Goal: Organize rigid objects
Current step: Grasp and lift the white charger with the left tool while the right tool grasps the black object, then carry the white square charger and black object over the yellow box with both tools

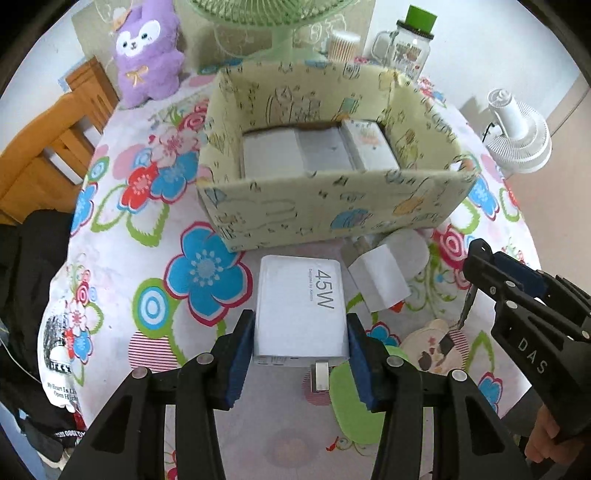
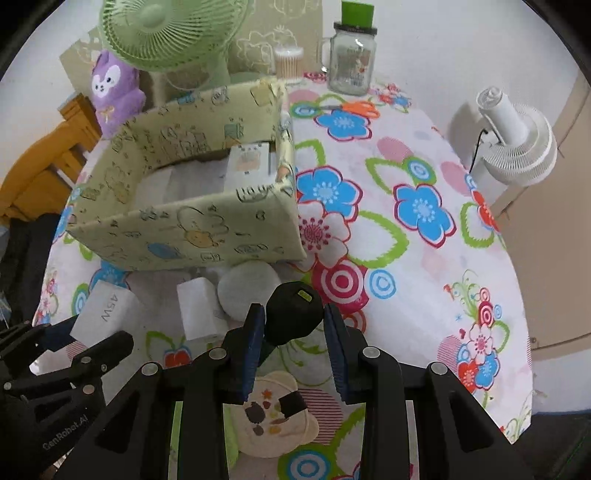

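My left gripper is shut on a white 45W charger, just above the flowered tablecloth in front of the pale yellow box. My right gripper holds a black rounded object between its pads; it shows at the right in the left wrist view. A smaller white charger and a round white object lie by the box's front wall. White boxes lie inside the box. The 45W charger also shows in the right wrist view.
A beige bear-shaped coaster lies under the right gripper. A green fan, a purple plush, a glass jar, a cotton-swab tub and orange scissors stand at the back. A white fan stands off the table's right edge.
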A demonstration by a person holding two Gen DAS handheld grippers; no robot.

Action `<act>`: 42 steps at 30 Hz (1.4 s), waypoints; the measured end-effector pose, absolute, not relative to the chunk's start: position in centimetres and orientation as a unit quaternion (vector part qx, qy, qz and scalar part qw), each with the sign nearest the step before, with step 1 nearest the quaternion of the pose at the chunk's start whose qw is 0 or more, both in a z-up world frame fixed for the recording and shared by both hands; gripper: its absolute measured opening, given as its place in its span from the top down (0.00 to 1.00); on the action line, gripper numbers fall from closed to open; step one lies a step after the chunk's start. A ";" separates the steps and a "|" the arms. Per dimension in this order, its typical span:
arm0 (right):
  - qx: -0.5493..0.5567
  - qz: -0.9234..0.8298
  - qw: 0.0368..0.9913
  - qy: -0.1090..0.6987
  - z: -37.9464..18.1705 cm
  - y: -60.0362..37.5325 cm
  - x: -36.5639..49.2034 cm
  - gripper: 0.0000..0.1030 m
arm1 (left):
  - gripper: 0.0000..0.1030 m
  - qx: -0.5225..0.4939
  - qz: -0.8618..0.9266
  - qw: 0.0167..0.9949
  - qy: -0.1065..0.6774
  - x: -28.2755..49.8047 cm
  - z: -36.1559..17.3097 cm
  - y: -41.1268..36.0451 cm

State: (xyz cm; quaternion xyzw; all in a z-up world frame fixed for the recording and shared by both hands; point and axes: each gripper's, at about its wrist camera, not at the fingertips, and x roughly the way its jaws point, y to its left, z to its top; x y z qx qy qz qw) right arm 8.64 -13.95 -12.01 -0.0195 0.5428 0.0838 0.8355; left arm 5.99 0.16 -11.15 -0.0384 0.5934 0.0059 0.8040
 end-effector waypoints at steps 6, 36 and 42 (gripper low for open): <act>-0.016 0.100 0.837 0.538 -10.4 -14.0 8.2 0.66 | 0.52 -0.033 0.008 0.816 0.577 5.6 -8.9 -0.5; -0.018 0.110 0.861 0.497 -3.8 -11.0 7.7 0.66 | 0.52 -0.016 -0.016 0.856 0.517 6.0 -2.8 0.0; -0.017 0.111 0.858 0.501 -3.7 -11.1 9.3 0.65 | 0.52 -0.015 -0.018 0.856 0.517 7.3 -2.7 0.0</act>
